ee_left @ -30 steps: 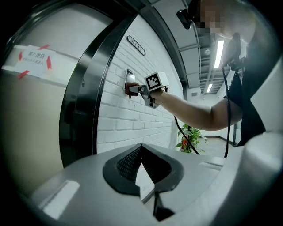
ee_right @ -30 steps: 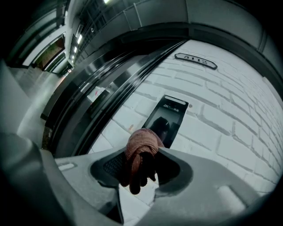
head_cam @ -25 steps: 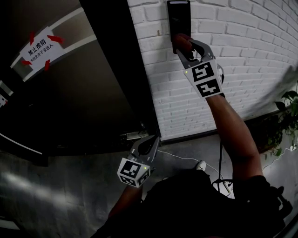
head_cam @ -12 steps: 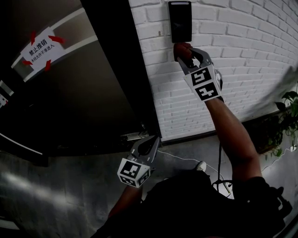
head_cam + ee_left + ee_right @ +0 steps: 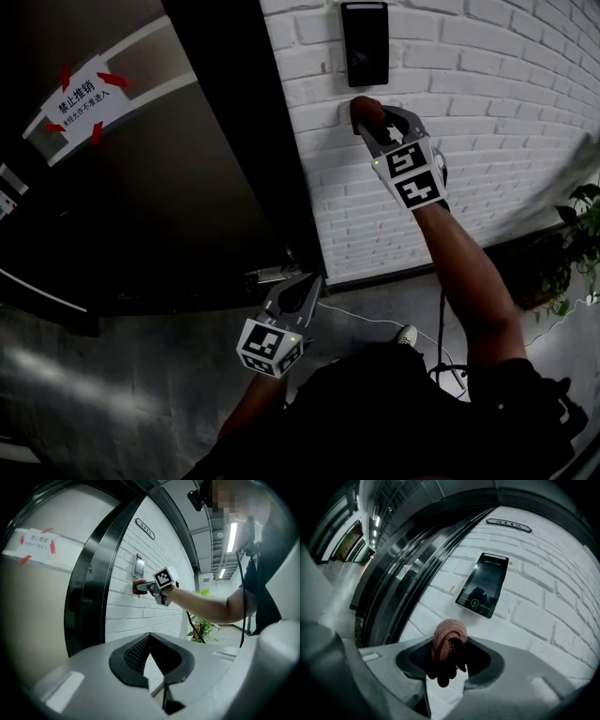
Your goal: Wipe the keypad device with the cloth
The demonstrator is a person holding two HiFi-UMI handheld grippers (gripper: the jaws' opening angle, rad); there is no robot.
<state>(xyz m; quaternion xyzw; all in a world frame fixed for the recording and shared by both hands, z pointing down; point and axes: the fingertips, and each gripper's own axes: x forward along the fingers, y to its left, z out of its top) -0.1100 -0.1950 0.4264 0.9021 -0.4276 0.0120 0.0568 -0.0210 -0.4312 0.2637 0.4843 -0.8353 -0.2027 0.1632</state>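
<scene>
The right tool [image 5: 370, 117] is clenching a bunched reddish cloth [image 5: 449, 644] just below the keypad device [image 5: 364, 42], which is sitting on the brick wall [image 5: 487, 141] near its door-side edge; the left tool [image 5: 302, 286] is hanging low, closed on nothing; pushing hard risks triggering the device or dragging the wad loose.

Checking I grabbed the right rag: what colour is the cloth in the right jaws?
The cloth is reddish-brown; it shows best in the right gripper view.
</scene>
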